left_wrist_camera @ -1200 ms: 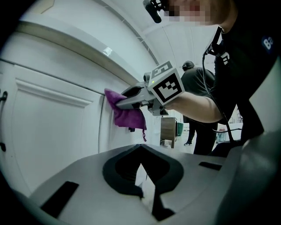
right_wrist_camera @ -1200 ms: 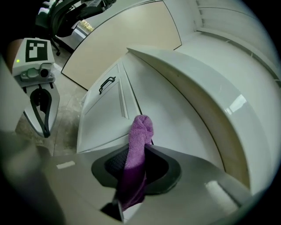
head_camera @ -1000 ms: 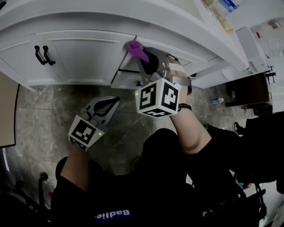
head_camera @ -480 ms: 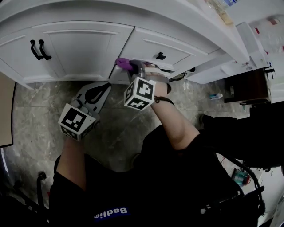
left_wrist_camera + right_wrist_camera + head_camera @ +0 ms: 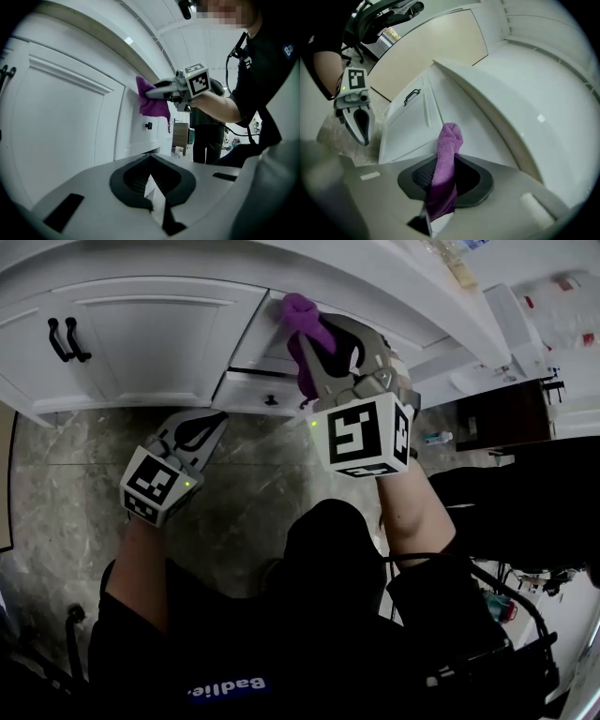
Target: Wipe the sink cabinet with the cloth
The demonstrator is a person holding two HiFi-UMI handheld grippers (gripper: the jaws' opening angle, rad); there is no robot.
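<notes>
The white sink cabinet [image 5: 159,343] has panelled doors and a stack of drawers. My right gripper [image 5: 317,345] is shut on a purple cloth [image 5: 302,320], whose bunched end presses on the upper drawer front just under the countertop overhang. In the right gripper view the cloth [image 5: 446,164] sticks out between the jaws toward the cabinet. The left gripper view shows the cloth [image 5: 152,99] hanging against the drawer front. My left gripper [image 5: 216,418] is shut with nothing in it, held low in front of the cabinet's base, left of and below the right one.
Two black door handles [image 5: 61,338] sit at the cabinet's far left and a small black knob [image 5: 271,400] on the lower drawer. A marbled floor [image 5: 56,493] lies below. A dark piece of furniture [image 5: 492,418] stands at the right. Someone stands behind [image 5: 206,140].
My right gripper carried the cloth down to the drawers' lower left edge, then back up and right to the upper drawer front. The left gripper stayed low and shut.
</notes>
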